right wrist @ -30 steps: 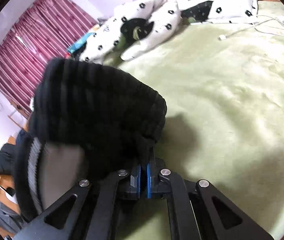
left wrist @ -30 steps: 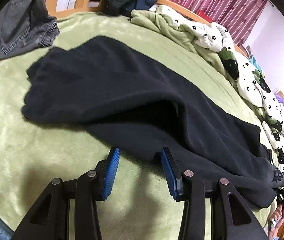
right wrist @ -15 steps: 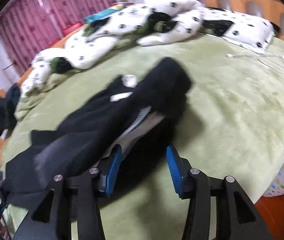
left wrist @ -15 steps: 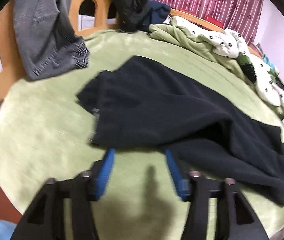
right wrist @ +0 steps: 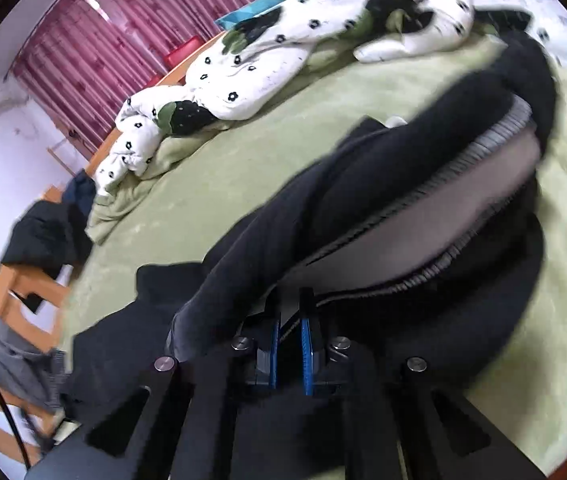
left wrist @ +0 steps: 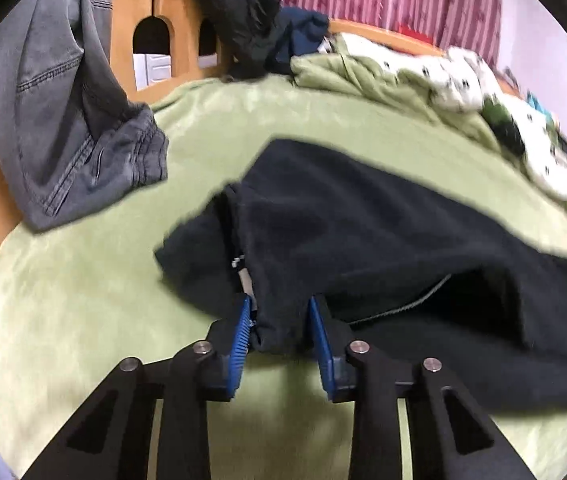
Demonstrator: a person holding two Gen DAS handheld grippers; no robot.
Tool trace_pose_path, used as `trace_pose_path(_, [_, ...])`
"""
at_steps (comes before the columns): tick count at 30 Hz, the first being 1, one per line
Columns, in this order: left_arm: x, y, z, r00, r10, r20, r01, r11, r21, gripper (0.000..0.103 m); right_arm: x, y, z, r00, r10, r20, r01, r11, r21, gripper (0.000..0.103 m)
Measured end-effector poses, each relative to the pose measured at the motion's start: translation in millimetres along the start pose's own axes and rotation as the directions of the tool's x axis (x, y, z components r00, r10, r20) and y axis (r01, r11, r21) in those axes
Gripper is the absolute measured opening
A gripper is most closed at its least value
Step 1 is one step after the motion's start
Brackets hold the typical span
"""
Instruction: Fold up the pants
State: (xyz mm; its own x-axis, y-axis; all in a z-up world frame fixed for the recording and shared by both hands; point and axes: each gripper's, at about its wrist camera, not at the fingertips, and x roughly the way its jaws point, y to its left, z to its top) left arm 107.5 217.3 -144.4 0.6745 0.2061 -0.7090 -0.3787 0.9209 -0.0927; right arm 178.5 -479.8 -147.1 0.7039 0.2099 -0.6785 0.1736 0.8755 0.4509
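Observation:
Black pants [left wrist: 363, 232] lie across the green bed. In the left wrist view my left gripper [left wrist: 279, 320] stands around a bunched fold of the pants' near edge; the blue pads [left wrist: 243, 328] are still apart with cloth between them. In the right wrist view my right gripper [right wrist: 289, 344] is nearly closed on the pants' waistband [right wrist: 423, 216], whose grey ribbed lining shows; the black pants [right wrist: 243, 240] drape over and in front of the fingers.
Grey jeans [left wrist: 63, 120] hang over the wooden footboard [left wrist: 155, 12] at the left. A dark jacket [left wrist: 243, 20] lies on the rail. A white flowered quilt [right wrist: 283, 52] is bunched along the far side of the green blanket [left wrist: 63, 280].
My left gripper moved forward onto the pants' edge and narrowed around a fold. My right gripper, open half a second ago, has closed on the waistband again.

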Motion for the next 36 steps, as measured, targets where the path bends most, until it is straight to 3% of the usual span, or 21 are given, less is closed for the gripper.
trace_pose_path(5, [21, -6, 49, 0.999, 0.005, 0.050, -0.005, 1.000, -0.008, 0.025, 48, 31, 37, 1.000, 0.026, 0.011, -0.026, 1.000, 0.006, 0.011])
trace_pose_path(7, [33, -15, 66, 0.998, 0.006, 0.062, -0.006, 1.000, -0.003, 0.025, 79, 43, 49, 1.000, 0.000, -0.006, 0.000, 1.000, -0.008, 0.011])
trace_pose_path(12, [59, -37, 108, 0.995, 0.017, 0.101, -0.016, 1.000, -0.011, 0.019, 138, 48, 63, 0.994, -0.047, -0.102, 0.054, 0.997, 0.062, 0.011])
trace_pose_path(16, [68, -41, 129, 0.994, -0.008, 0.110, 0.012, 0.999, -0.034, 0.023, 128, 63, 62, 0.995, -0.075, -0.062, 0.073, 0.997, -0.035, 0.015])
trace_pose_path(18, [70, -36, 130, 0.996, -0.016, 0.090, 0.019, 0.999, -0.038, 0.043, 115, 69, 59, 0.996, -0.078, -0.038, 0.075, 0.994, -0.074, 0.025])
trace_pose_path(19, [69, -31, 127, 0.995, -0.032, 0.090, 0.037, 0.998, -0.050, 0.061, 107, 70, 56, 0.996, -0.081, -0.023, 0.079, 0.993, -0.087, 0.028])
trace_pose_path(20, [68, -25, 124, 0.995, -0.050, 0.092, 0.055, 0.997, -0.061, 0.071, 100, 71, 54, 0.997, -0.082, -0.011, 0.081, 0.992, -0.096, 0.033])
trace_pose_path(24, [76, -6, 110, 0.993, -0.110, 0.033, 0.111, 0.993, -0.046, 0.072, 77, 73, 41, 0.995, -0.100, 0.001, 0.099, 0.984, -0.150, 0.037])
trace_pose_path(26, [84, 1, 105, 0.996, -0.084, 0.026, 0.085, 0.995, -0.046, 0.072, 69, 75, 38, 0.994, -0.112, 0.004, 0.112, 0.981, -0.161, 0.037])
trace_pose_path(33, [157, 3, 118, 0.987, -0.046, -0.153, 0.044, 0.999, -0.013, 0.072, 53, 87, 26, 0.992, -0.125, -0.016, 0.119, 0.971, -0.208, 0.037])
trace_pose_path(36, [179, 7, 129, 0.979, -0.110, -0.173, 0.097, 0.992, -0.082, 0.072, 46, 91, 21, 0.989, -0.147, -0.010, 0.141, 0.963, -0.232, 0.038])
